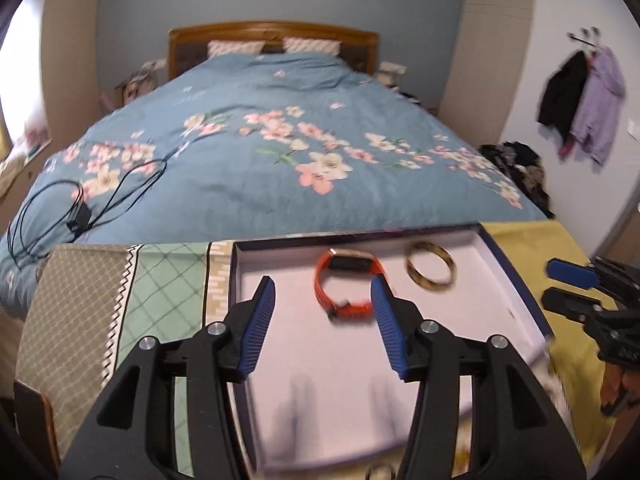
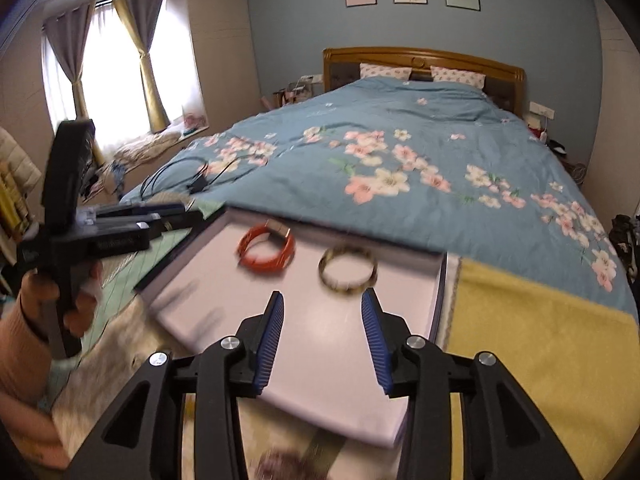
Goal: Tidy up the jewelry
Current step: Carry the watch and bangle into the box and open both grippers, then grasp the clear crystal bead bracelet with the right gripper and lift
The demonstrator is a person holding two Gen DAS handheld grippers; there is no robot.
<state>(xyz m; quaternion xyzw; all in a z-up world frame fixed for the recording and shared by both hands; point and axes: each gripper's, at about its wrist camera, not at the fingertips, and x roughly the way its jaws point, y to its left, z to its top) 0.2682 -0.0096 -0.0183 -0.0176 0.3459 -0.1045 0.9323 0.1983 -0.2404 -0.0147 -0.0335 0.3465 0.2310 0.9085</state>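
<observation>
A shallow white tray with a dark blue rim lies on cloths at the foot of the bed. In it lie an orange watch band and, to its right, a gold bangle. My left gripper hovers open over the tray just short of the orange band, nothing between its fingers. My right gripper is open just short of the bangle, with the orange band to the left. Each gripper shows in the other's view: the right gripper beside the tray, the left gripper held by a hand.
Beyond the tray spreads a bed with a blue floral quilt, and a black cable lies on it. A yellow towel lies right of the tray, a green patterned cloth left. Clothes hang on the right wall.
</observation>
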